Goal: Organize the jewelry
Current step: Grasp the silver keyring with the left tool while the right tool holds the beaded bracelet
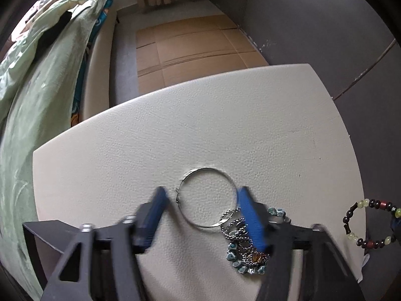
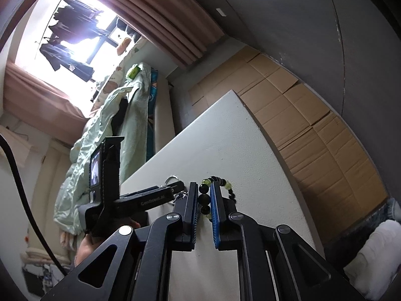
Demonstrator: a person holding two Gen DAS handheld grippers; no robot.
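On the white table (image 1: 150, 135) lies a thin silver hoop (image 1: 208, 197). My left gripper (image 1: 200, 195) is open, with its blue fingers either side of the hoop, low over the table. A tangle of silver chain and turquoise beads (image 1: 240, 240) lies under its right finger. My right gripper (image 2: 203, 188) is shut on a beaded bracelet (image 2: 204, 198) of dark and yellow-green beads, held just above the table; the bracelet also shows in the left wrist view (image 1: 371, 223) at the right edge. The left gripper shows in the right wrist view (image 2: 150, 197).
A bed with a green quilt (image 1: 37, 95) runs along the left. Flattened cardboard (image 1: 190, 45) covers the floor beyond the table. A grey wall (image 1: 325, 25) stands to the right. The table's far edge (image 1: 200, 77) is close ahead.
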